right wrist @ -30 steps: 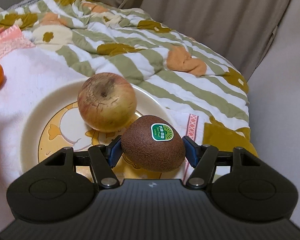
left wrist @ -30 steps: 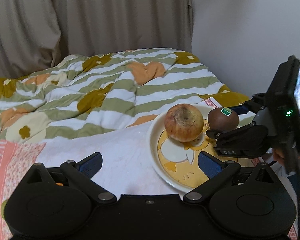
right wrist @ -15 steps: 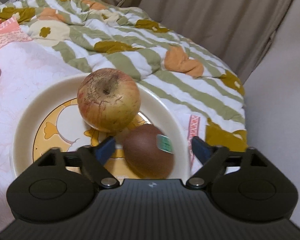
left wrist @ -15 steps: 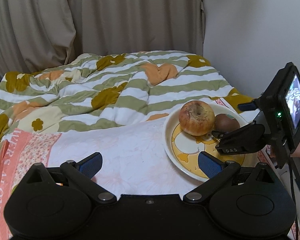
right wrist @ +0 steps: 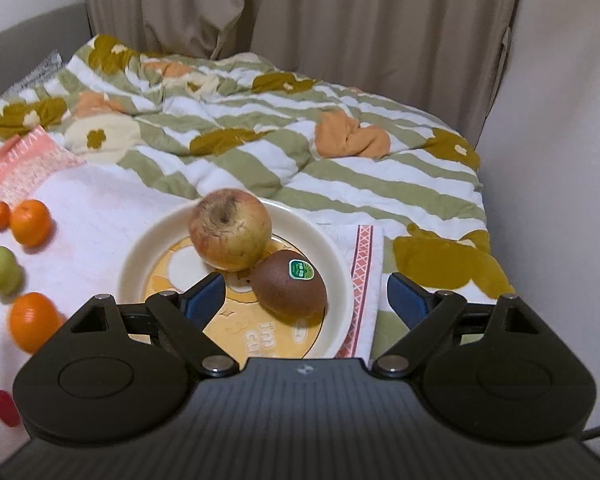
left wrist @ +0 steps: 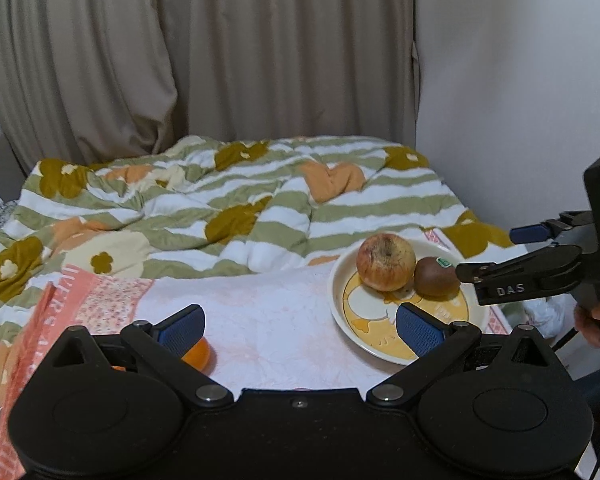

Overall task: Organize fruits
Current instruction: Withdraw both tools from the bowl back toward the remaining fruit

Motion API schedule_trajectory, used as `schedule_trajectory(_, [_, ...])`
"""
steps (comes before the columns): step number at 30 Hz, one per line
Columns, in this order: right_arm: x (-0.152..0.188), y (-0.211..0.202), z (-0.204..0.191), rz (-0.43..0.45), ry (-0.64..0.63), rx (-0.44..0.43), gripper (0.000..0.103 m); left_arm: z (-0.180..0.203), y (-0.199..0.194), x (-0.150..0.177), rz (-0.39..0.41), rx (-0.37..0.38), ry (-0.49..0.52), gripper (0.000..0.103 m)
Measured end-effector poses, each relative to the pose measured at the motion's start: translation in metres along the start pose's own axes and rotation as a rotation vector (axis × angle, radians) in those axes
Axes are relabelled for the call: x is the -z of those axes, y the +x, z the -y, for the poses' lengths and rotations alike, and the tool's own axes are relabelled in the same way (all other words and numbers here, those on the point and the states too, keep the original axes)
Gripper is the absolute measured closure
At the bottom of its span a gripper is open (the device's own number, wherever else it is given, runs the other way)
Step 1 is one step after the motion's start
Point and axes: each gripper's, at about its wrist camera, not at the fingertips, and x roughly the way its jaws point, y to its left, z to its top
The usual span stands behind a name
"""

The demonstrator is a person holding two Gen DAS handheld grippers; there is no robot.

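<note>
A cream plate (right wrist: 336, 264) (left wrist: 340, 312) with a yellow duck picture holds a red-yellow apple (right wrist: 230, 234) (left wrist: 385, 261) and a brown kiwi (right wrist: 288, 290) (left wrist: 436, 282) with a green sticker, touching side by side. My right gripper (right wrist: 306, 300) is open wide, raised above the plate's near edge, with the kiwi lying free on the plate below it. My left gripper (left wrist: 300, 330) is open and empty over the white cloth, left of the plate. An orange (left wrist: 198, 354) peeks out behind its left finger. In the left wrist view my right gripper (left wrist: 496, 252) comes in from the right edge.
Loose on the white cloth (right wrist: 96, 208) at left lie oranges (right wrist: 30, 222) (right wrist: 32, 322), green fruits (right wrist: 2, 270) and a red piece (right wrist: 4, 408). A striped flowered quilt (left wrist: 220, 208) is bunched behind. Curtains and a wall stand close at the back and right. A hand (left wrist: 596, 320) holds the right gripper.
The right gripper opened and let the kiwi go onto the plate beside the apple, then rose and drew back. The left gripper also pulled back and up, showing more of the bed.
</note>
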Motion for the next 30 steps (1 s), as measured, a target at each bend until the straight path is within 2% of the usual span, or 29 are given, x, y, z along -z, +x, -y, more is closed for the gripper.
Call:
schedule_trajectory(7, [0.002, -0.054, -0.011, 0.017, 0.020, -0.028, 0.000, -0.008, -0.043, 0.006, 0.021, -0.063, -0.034, 0.000])
schedule_trajectory(16, [0.014, -0.106, -0.050, 0.017, 0.090, -0.043, 0.000, -0.047, -0.080, 0.028, 0.028, -0.105, -0.055, 0.000])
schedule_trajectory(23, [0.030, -0.140, -0.095, 0.018, 0.176, 0.014, 0.000, -0.097, -0.094, 0.057, -0.005, -0.092, -0.040, 0.000])
schedule_trajectory(30, [0.051, -0.150, -0.143, -0.001, 0.252, 0.064, 0.000, -0.141, -0.090, 0.085, -0.030, -0.025, -0.009, 0.000])
